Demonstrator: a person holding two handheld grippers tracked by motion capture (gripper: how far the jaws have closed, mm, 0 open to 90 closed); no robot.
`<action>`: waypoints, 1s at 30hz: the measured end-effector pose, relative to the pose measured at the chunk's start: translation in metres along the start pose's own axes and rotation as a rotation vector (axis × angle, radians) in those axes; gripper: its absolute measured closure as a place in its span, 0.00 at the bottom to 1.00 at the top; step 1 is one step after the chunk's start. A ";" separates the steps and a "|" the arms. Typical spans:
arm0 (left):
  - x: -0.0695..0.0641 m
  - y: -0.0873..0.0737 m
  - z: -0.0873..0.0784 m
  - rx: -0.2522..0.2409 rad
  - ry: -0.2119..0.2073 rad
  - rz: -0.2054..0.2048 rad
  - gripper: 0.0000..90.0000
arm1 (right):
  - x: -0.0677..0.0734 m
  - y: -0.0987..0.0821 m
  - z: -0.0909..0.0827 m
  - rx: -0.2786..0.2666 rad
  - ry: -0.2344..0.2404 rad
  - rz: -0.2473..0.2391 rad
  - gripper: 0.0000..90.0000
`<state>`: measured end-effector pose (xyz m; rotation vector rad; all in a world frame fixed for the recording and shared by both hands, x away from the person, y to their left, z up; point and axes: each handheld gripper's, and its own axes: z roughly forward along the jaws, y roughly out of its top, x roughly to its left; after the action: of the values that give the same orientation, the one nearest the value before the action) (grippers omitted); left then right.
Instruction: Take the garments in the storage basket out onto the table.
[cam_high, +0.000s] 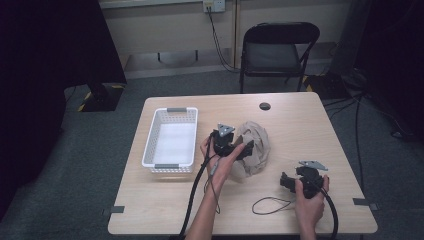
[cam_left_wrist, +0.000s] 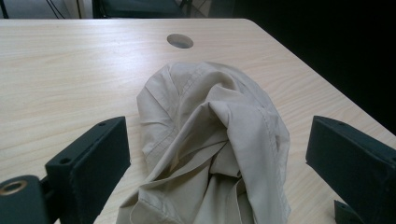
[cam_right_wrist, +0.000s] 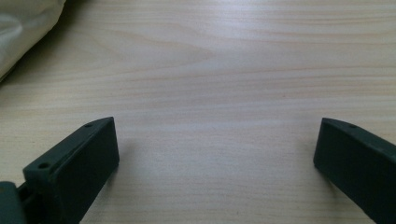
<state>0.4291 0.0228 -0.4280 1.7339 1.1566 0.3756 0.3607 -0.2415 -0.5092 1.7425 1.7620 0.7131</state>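
Observation:
A crumpled beige cloth (cam_high: 256, 144) lies in a heap at the table's centre. My left gripper (cam_high: 243, 148) is at the cloth's left edge, held by a hand. In the left gripper view its jaws stand wide open on either side of the beige cloth (cam_left_wrist: 210, 135), and the left gripper (cam_left_wrist: 219, 163) is not closed on the fabric. My right gripper (cam_high: 286, 181) rests lower right of the cloth, near the table's front. In the right gripper view the right gripper (cam_right_wrist: 215, 163) is open over bare wood, with a corner of the cloth (cam_right_wrist: 21, 28) at the upper left.
A white perforated basket (cam_high: 150, 141) stands empty on the table's left side. A cable hole (cam_high: 264, 106) sits near the far edge. A thin black cable loop (cam_high: 272, 205) lies by the front edge. A folding chair (cam_high: 277, 47) stands behind the table.

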 end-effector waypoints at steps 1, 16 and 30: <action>-0.001 0.000 -0.002 -0.001 -0.004 -0.001 0.06 | 0.000 0.000 0.000 0.000 0.000 0.000 0.00; -0.010 -0.002 -0.020 -0.024 -0.018 0.041 0.05 | 0.000 0.000 0.000 0.000 0.000 0.000 0.00; -0.016 -0.011 -0.039 -0.040 -0.015 0.087 0.05 | 0.000 0.000 0.000 0.000 0.000 0.000 0.00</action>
<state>0.3879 0.0317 -0.4151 1.7535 1.0587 0.4352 0.3608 -0.2415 -0.5092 1.7428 1.7619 0.7137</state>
